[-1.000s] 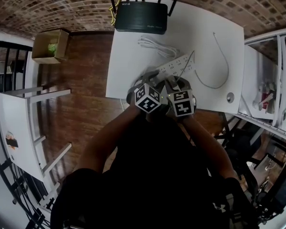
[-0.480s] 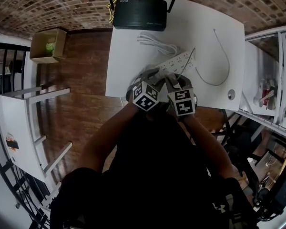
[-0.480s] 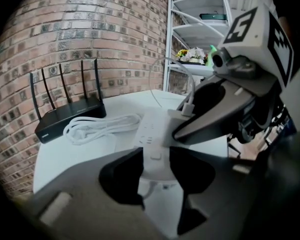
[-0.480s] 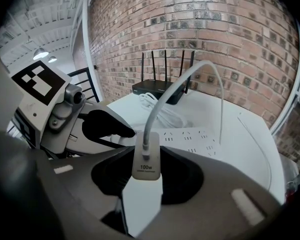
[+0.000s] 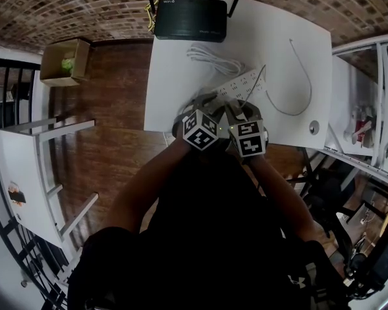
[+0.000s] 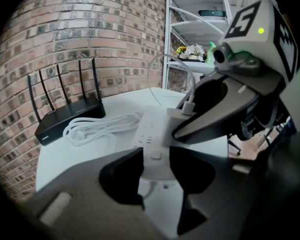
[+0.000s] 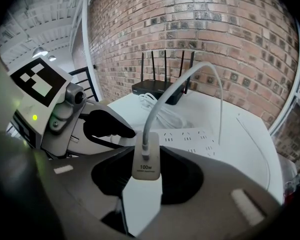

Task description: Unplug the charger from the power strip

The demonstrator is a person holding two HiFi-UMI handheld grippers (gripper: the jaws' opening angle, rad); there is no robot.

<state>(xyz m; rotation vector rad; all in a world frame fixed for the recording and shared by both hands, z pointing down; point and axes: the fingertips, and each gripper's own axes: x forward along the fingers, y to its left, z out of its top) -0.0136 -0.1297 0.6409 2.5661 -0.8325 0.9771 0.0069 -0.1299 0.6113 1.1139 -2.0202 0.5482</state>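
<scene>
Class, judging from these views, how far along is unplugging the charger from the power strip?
Done: the left gripper clamps the power strip at its end, and the right gripper is shut on the charger. In hand: that two-sided hold. Left: the charger looks still seated on the strip, so pulling it free remains.

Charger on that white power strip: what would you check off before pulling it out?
1. Right gripper clamped on the charger: ok, its jaws sit against both sides.
2. Left gripper pinning the power strip down: ok, the strip's near end is between its jaws.
3. Charger's cable free to follow: ok, it arcs loosely with nothing lying on it.
4. Coiled cord and router clear of both grippers: ok, they lie farther back.
5. Prongs seated or already out of the socket: cannot tell.
</scene>
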